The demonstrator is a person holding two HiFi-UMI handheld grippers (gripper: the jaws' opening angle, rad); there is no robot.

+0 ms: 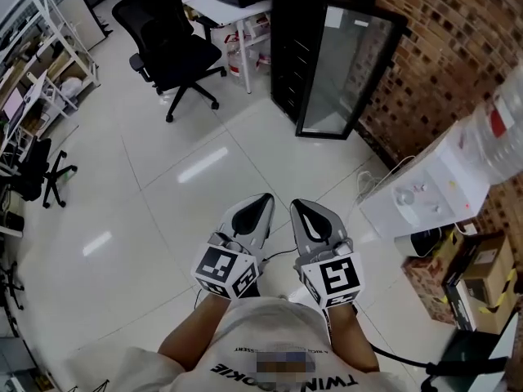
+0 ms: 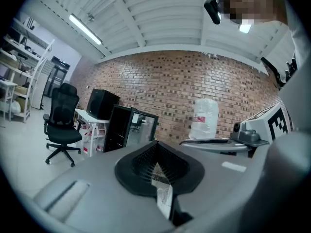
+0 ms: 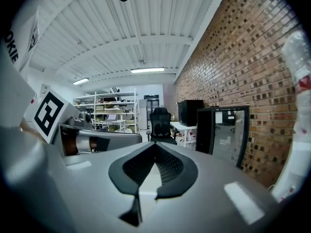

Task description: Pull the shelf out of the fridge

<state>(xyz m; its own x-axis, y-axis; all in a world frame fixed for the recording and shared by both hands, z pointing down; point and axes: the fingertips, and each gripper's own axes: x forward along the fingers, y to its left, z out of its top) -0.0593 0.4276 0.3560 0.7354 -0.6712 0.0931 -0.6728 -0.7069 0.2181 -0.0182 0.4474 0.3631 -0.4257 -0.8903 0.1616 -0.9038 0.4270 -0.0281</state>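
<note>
Both grippers are out in front of the person, side by side and just apart, above the white tiled floor [image 1: 163, 186]. The left gripper [image 1: 263, 201] has its jaws pressed right together, tips meeting, with nothing between them. The right gripper [image 1: 299, 207] is the same: its own view shows its fingers closed to a point and gripping nothing. Each points roughly level across the room towards the brick wall [image 1: 441, 47]. Standing against that wall, well apart from both grippers, is the black fridge [image 1: 288, 55], with its glass door [image 1: 343, 68] swung wide open. The inside is dark, so the shelf can't be picked out from here; if it shows at all, it is only as faint lines in the cabinet. Left of the fridge is a white table [image 1: 233, 6] with a black box on top, and beyond that a black office chair [image 1: 176, 43]. To the right, along the same wall, sits a white water dispenser [image 1: 433, 178] with its bottle on top, and cardboard boxes [image 1: 482, 268] lie just beside it on the floor.
</note>
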